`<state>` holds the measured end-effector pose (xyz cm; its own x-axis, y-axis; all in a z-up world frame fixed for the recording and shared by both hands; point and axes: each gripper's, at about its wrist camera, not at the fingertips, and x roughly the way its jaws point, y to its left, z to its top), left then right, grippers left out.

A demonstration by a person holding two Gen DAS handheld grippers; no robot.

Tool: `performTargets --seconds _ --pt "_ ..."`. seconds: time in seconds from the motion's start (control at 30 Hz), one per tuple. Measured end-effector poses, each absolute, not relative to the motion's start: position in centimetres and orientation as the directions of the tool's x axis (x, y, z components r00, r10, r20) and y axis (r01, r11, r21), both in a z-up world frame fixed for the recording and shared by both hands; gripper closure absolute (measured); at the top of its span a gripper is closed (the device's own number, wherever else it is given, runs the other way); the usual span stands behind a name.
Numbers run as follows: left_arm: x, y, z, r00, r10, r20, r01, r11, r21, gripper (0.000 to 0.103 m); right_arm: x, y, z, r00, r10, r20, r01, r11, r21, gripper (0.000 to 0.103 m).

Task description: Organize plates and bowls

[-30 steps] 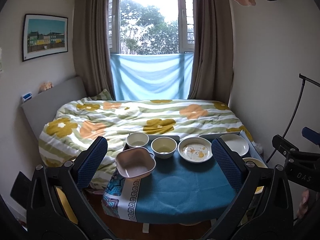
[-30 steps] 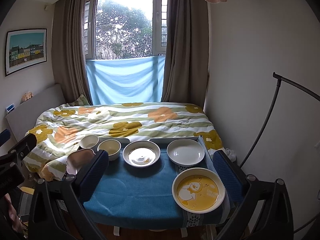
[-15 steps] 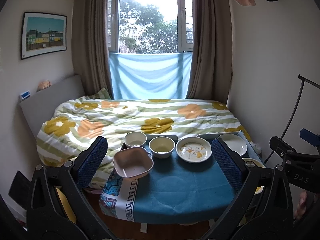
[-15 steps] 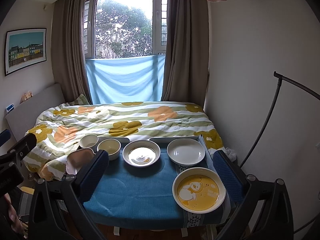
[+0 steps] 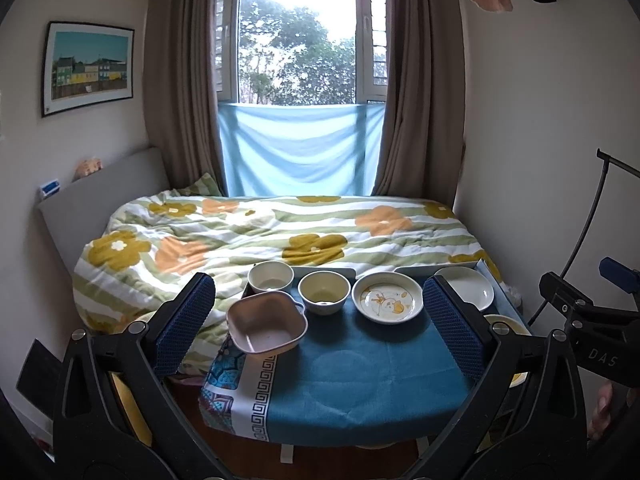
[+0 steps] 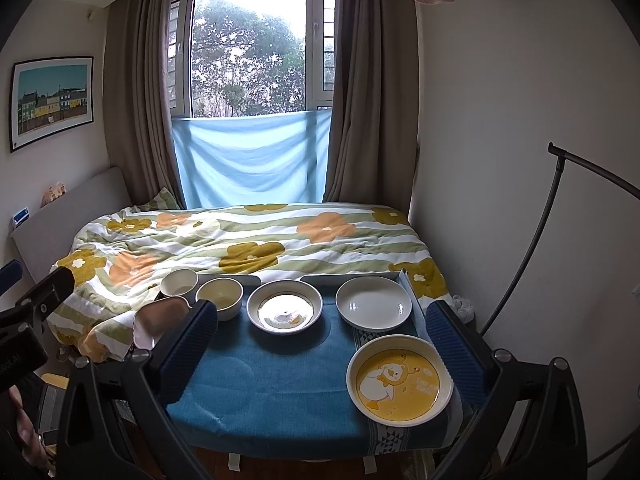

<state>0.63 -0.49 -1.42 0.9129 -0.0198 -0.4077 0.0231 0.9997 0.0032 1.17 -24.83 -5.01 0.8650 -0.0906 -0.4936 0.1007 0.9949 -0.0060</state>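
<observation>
Crockery sits on a small table covered with a blue cloth (image 5: 360,380) in the lower middle of both views, and parts of it are hidden. In the left wrist view the yellow duck plate (image 5: 505,322) shows only as a sliver behind the right-hand finger of the left gripper (image 5: 320,328), and the white plate (image 5: 466,287) is partly covered by that same finger. In the right wrist view the pink square bowl (image 6: 160,320) at centre left is half hidden by a finger of the right gripper (image 6: 324,344), and its far edge overhangs the cloth.

Counted across both views: three bowls, namely the pink one, a white round bowl (image 5: 271,276) and a cream round bowl (image 5: 323,291); and three plates, namely a deep plate with a cartoon print (image 5: 387,297), the white plate and the yellow duck plate (image 6: 399,380).

Both grippers stand wide apart and hold nothing, above the near edge of the table. A flowered quilt (image 5: 260,232) lies behind.
</observation>
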Motion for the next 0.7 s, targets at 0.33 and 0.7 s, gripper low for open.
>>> performTargets --seconds 0.33,0.7 --pt "0.64 -0.57 -1.47 0.913 -0.019 -0.408 0.022 1.0 0.003 0.0 1.17 -24.28 -5.16 0.867 -0.099 -0.488 0.104 0.994 -0.018 0.0" --pt "0.72 -0.55 -1.42 0.912 -0.021 -0.409 0.025 1.0 0.004 0.0 1.17 -24.31 -5.13 0.867 -0.1 -0.488 0.105 0.994 -0.018 0.0"
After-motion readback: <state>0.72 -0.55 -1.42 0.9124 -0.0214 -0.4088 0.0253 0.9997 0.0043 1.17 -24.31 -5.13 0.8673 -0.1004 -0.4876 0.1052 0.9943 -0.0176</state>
